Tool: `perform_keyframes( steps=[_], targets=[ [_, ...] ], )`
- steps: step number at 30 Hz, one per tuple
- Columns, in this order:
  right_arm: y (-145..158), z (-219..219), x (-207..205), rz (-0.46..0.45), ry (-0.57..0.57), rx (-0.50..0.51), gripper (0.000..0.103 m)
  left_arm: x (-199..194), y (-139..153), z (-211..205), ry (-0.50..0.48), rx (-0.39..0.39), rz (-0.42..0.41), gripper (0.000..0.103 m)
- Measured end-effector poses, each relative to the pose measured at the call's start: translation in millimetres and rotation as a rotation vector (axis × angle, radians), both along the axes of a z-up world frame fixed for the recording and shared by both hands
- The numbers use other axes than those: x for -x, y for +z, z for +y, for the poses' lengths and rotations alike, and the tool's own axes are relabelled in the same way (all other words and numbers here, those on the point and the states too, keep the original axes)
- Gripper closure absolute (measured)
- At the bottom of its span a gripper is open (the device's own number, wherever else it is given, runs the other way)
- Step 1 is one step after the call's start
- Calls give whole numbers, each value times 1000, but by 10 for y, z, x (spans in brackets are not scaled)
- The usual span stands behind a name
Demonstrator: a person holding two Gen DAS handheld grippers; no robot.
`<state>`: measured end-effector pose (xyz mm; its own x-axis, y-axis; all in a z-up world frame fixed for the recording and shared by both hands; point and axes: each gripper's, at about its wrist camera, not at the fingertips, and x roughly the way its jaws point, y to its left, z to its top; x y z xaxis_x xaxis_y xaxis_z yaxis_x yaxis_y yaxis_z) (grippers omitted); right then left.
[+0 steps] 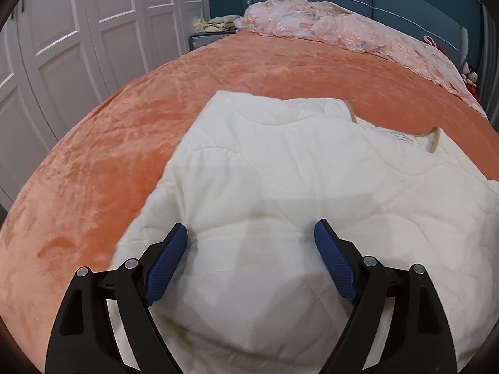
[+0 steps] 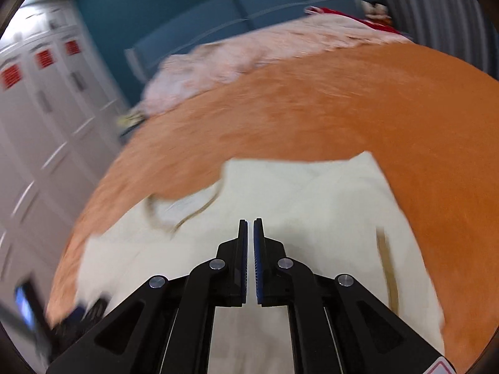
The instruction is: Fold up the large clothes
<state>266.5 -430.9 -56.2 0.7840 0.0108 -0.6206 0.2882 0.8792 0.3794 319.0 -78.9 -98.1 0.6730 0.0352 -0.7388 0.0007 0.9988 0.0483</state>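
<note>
On the orange bedspread, a cream quilted jacket is lying flat with its tan-trimmed collar pointing away toward the pink bedding by the headboard, so its long axis is running from the near edge toward the head of the bed. Above its padded, stitched fabric, the left gripper is tilting downward with jaws spread wide and nothing between them, while the right gripper is angling down over the jacket with its jaws nearly touching, gripping nothing.
</note>
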Motion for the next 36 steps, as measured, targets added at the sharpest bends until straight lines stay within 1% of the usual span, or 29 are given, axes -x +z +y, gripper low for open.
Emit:
perform_keyframes(
  steps=[2,3,5,6,7,9,12,15,17,19,20,22,24,26,29,30,32,34,35,36],
  targets=[
    [-16,196,229,11,80,15,99,131,117,52,-37,-20,-11,22],
    [-51,262,274,30,100,26,99,194,153,76,-44,-33,-25,22],
    [-185,364,315,92,121,66,99,295,154,144,-42,-77,-32,22],
    [-290,354,322,129,109,77,99,300,129,171,-38,-89,-22,22],
    [-377,310,322,152,94,68,101,296,74,216,-29,-99,-3,21],
    [-474,176,387,154,55,23,103,280,-9,304,-10,-97,13,21],
    [-490,32,463,147,-1,6,103,278,-67,351,-6,-91,8,17],
    [-533,-94,556,131,-39,-38,103,285,-134,364,0,-94,4,14],
    [-529,-134,631,122,-65,-49,103,287,-124,386,2,-79,4,13],
    [-451,-127,753,116,-92,-32,103,309,-51,453,4,-45,11,14],
    [-405,-135,813,114,-99,-25,103,336,-19,481,4,-40,6,13],
    [-270,-127,1035,107,-115,13,89,475,104,605,2,-49,-14,14],
    [-194,-138,1243,103,-119,41,87,599,166,710,-1,-60,-22,15],
    [-152,-176,1490,106,-131,42,86,730,196,823,-5,-60,-17,15],
    [-135,-206,1724,123,-148,48,85,906,215,965,4,-56,-3,15],
    [-134,-210,1804,127,-151,49,82,962,228,1005,7,-52,0,15],
    [-127,-221,1932,129,-160,56,75,1049,242,1074,-1,-32,12,15],
    [-117,-202,2101,134,-166,67,62,1133,232,1153,-5,-13,42,14],
    [-118,-191,2182,134,-168,69,59,1178,224,1206,-2,-3,55,13],
    [-113,-183,2296,135,-173,72,52,1222,215,1265,2,6,66,13]
  ],
)
